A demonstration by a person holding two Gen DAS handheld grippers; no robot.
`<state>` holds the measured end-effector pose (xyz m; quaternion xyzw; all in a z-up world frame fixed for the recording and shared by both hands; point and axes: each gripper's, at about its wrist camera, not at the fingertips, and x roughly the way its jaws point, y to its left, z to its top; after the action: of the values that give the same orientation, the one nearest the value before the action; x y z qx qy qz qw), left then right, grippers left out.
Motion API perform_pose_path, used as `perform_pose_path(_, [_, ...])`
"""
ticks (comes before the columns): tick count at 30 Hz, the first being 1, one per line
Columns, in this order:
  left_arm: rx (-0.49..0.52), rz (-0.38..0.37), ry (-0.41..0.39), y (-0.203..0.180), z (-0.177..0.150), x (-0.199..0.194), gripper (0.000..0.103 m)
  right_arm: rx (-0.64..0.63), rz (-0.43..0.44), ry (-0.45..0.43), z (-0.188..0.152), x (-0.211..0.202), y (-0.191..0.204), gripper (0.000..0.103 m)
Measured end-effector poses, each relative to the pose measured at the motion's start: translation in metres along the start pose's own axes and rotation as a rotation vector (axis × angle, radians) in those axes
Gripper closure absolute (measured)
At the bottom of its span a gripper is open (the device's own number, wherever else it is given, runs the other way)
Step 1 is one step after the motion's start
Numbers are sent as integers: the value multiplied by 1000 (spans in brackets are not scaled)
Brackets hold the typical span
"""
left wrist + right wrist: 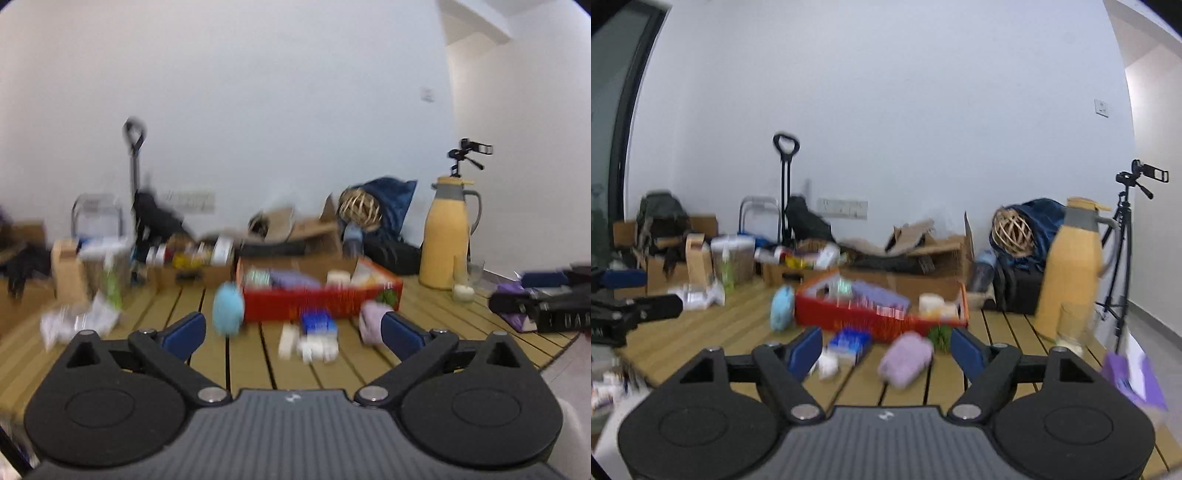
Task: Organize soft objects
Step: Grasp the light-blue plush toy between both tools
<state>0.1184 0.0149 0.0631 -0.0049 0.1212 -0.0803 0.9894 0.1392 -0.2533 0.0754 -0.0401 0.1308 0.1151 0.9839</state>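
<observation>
A red box (317,300) holding several items stands on the slatted wooden table (243,369); it also shows in the right wrist view (875,320). A light blue plush (228,308) stands left of it, also in the right wrist view (782,307). A lilac fluffy object (371,320) lies in front of the box, in the right wrist view (905,357) too. A blue and white packet (317,332) lies between them, seen also from the right (846,347). My left gripper (293,332) is open and empty. My right gripper (886,347) is open and empty. Both views are blurred.
A yellow thermos jug (448,236) and a glass (466,284) stand at the table's right. A green spiky ball (940,334) lies by the box. Cardboard boxes (207,258), a trolley handle (786,177), a woven ball (1012,230) and a tripod (1123,251) crowd the back.
</observation>
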Motion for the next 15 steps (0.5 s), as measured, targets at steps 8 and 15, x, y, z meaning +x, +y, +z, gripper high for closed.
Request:
perform_pose_path(8, [-58, 39, 19, 17, -8, -10, 0, 51, -9, 36, -32, -35, 12, 24])
perform_pose_path(15, [-114, 66, 66, 35, -14, 36, 0, 88, 33, 72, -35, 0, 17, 28])
